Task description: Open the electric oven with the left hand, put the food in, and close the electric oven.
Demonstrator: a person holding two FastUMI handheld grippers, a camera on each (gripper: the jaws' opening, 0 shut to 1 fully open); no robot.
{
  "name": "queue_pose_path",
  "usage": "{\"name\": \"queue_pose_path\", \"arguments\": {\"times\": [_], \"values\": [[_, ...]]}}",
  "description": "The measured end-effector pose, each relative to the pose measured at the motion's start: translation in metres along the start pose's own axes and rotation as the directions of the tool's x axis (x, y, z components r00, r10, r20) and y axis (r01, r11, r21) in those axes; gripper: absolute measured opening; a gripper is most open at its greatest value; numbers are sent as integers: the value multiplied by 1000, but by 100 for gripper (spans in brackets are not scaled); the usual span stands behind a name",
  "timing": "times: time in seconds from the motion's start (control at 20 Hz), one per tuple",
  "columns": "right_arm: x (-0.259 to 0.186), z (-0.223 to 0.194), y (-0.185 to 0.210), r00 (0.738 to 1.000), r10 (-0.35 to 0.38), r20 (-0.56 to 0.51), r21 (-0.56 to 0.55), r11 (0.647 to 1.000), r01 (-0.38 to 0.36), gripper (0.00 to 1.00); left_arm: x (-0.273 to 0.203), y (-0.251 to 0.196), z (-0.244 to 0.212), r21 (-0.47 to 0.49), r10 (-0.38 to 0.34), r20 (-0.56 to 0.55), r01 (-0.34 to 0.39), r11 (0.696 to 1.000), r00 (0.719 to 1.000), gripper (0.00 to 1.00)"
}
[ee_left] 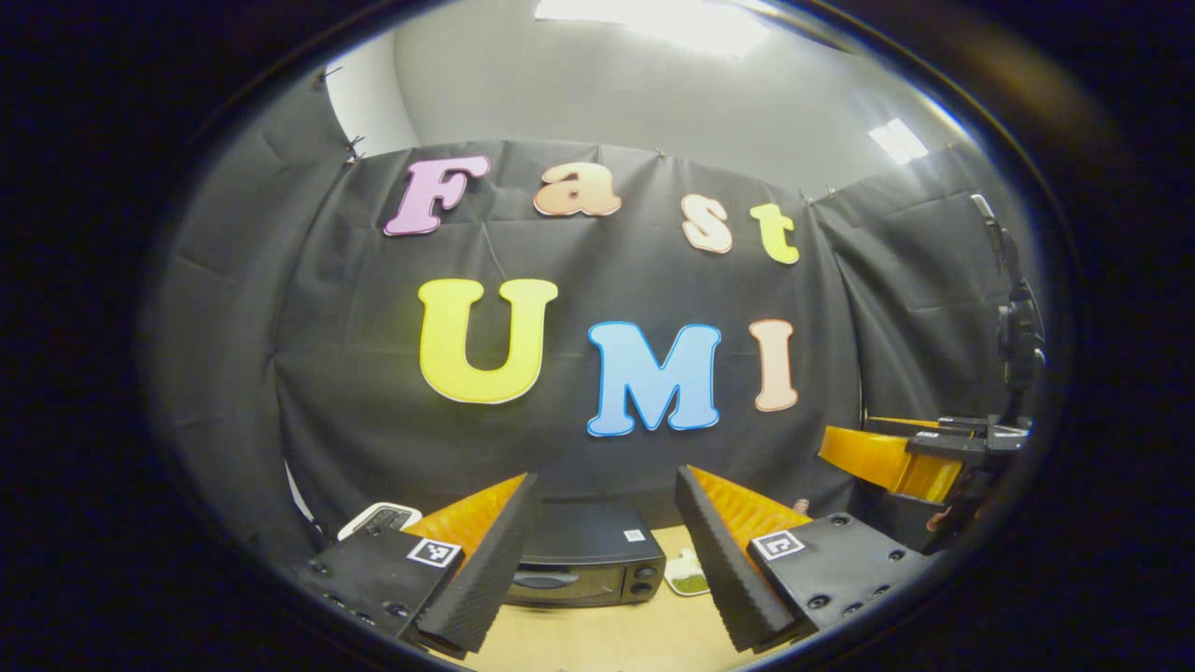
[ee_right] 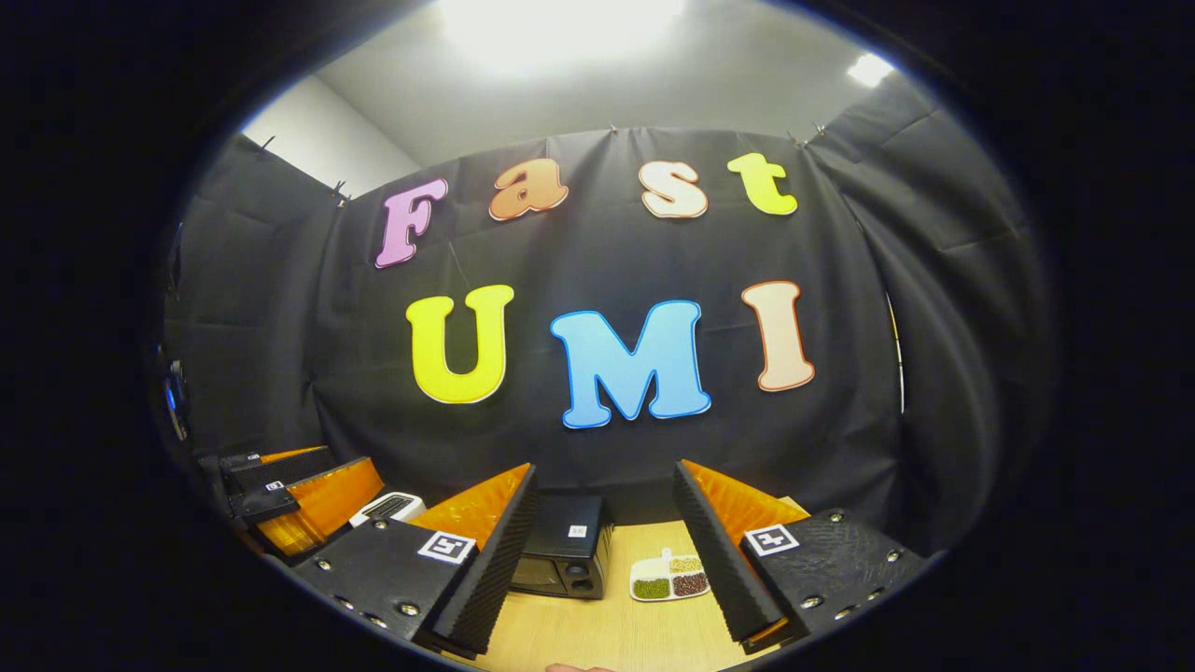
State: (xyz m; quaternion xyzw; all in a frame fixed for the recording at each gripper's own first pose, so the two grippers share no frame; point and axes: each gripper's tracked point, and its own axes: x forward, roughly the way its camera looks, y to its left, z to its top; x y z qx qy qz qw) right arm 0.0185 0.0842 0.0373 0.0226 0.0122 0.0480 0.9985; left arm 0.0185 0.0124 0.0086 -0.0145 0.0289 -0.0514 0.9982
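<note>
- In the left gripper view, the left gripper (ee_left: pixel 605 551) is held above the wooden table (ee_left: pixel 597 635), its 2 fingers spread wide apart with nothing between them.
- Seen through that gap, the electric oven (ee_left: pixel 586 560) sits on the table against the booth's black cloth wall, its door closed and 2 knobs on the right of its front.
- Just to the right of the oven lies a small white divided dish (ee_left: pixel 686 574) with green food in it, partly hidden by the gripper's right finger.
- A white appliance (ee_left: pixel 381 516) shows at the left, behind the gripper's left finger.
- The right gripper (ee_left: pixel 896 457) appears at the right edge of this view, raised and well apart from the oven.
- In the right gripper view, the right gripper (ee_right: pixel 605 546) also has its 2 fingers spread wide and empty.
- Between them stand the oven (ee_right: pixel 565 558), door shut, and beside it on the right the divided dish (ee_right: pixel 668 576), with green, yellowish and dark red-brown food in separate compartments.
- The left gripper (ee_right: pixel 289 495) shows at the lower left, near the white appliance (ee_right: pixel 387 507).
</note>
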Motion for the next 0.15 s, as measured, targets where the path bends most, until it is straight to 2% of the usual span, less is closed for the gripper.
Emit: {"name": "queue_pose_path", "arguments": {"times": [0.15], "values": [[-5, 2, 8, 1000, -2, 1, -5, 1000, 2, 89, -7, 12, -8, 17, 35, -18, -35, 999, 999, 100]]}}
